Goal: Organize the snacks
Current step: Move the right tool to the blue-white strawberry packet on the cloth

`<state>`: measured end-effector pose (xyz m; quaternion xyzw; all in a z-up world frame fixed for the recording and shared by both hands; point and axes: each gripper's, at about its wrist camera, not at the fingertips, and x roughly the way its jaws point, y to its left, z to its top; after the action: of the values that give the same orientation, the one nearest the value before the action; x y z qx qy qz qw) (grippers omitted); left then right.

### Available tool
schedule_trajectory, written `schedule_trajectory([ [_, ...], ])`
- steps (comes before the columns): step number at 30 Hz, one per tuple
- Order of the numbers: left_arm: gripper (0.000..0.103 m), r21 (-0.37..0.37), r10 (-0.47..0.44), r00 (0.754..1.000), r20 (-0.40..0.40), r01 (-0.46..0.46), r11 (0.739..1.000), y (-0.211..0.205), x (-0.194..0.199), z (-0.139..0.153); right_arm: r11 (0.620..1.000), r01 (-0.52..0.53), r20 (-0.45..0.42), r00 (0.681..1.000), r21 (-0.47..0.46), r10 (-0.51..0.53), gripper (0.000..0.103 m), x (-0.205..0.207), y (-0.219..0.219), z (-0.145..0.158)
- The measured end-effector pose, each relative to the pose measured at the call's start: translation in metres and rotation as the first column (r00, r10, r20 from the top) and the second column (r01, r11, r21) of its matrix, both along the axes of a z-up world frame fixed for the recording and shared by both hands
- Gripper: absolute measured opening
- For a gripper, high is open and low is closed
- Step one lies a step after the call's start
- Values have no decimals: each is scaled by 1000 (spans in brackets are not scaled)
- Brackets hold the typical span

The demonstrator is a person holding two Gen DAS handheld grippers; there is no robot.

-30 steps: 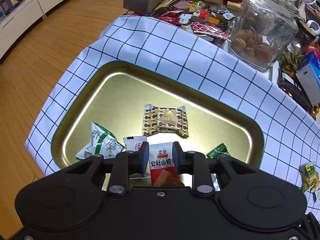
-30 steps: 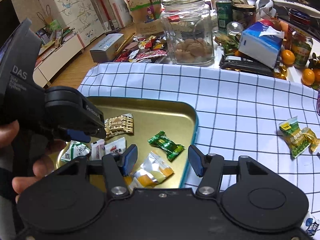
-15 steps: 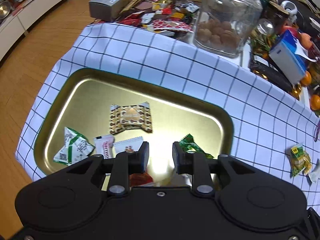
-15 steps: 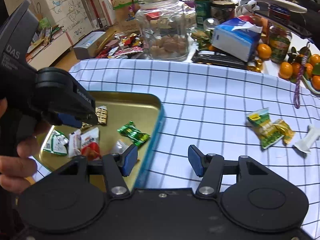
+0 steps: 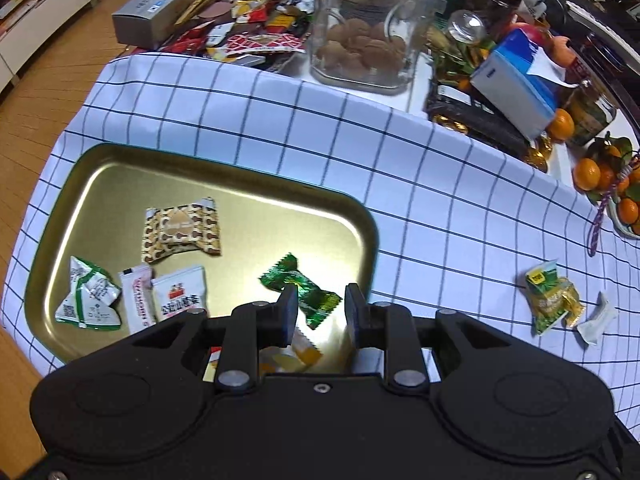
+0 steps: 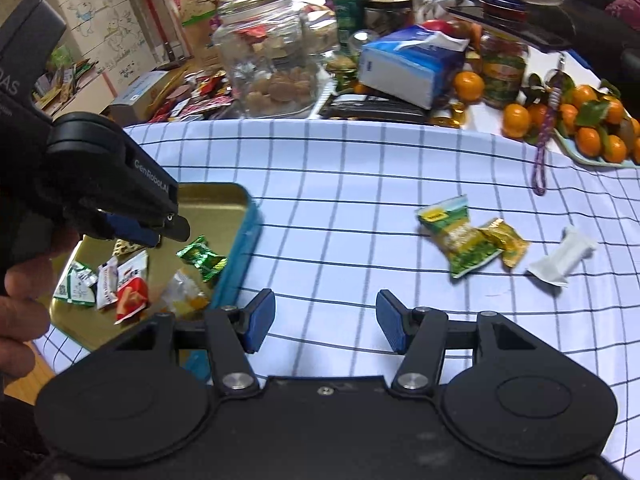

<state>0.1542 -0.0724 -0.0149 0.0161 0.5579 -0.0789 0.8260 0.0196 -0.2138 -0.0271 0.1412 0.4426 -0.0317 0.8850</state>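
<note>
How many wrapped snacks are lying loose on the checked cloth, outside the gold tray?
3, clustered right of the gold metal tray: green-yellow packet, small gold wrapper touching it, white wrapper farthest right. The gripper bodies may hide others.

Tray [image 5: 362, 216] left on tablecloth [image 5: 440, 208], wrapped snacks [image 5: 180, 232] in it, three packets [image 6: 464, 240] right, jar [image 5: 368, 40] behind

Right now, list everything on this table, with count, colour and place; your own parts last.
Gold metal tray: one, on the checked cloth, left.
Wrapped snacks in the tray: six; brown patterned, green-white, two white sachets, green foil, clear-yellow.
Loose snacks on the white checked cloth: three, right; green-yellow packet, gold packet, white wrapper.
Glass jar of brown cookies: one, behind the cloth.
Blue tissue box: one, back.
Oranges: several, back right.
Left gripper: black, open, empty, over the tray.
Right gripper: blue pads, open, over the cloth.
</note>
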Motion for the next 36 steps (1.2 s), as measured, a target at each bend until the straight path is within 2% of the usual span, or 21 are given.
schedule_trajectory([
  [12,34,11,-85,996,-27,86,996,-41,-10,-8,990,137,-24,990,-14,-138,59,-16,-51,-7],
  [16,34,-6,-119,992,-52,119,993,-52,-14,-13,979,204,-39,978,-7,-204,59,-23,-74,-7],
  [19,34,10,-153,987,-55,154,988,-62,-20,-18,964,265,-48,963,7,-265,59,-27,-93,-9],
  [29,34,20,-266,961,-80,268,963,-88,-42,-26,909,415,-107,906,31,-410,59,-42,-134,-18],
  [36,34,-7,-346,932,-109,348,938,-99,-58,-27,901,433,-135,894,21,-426,59,-48,-139,-21],
])
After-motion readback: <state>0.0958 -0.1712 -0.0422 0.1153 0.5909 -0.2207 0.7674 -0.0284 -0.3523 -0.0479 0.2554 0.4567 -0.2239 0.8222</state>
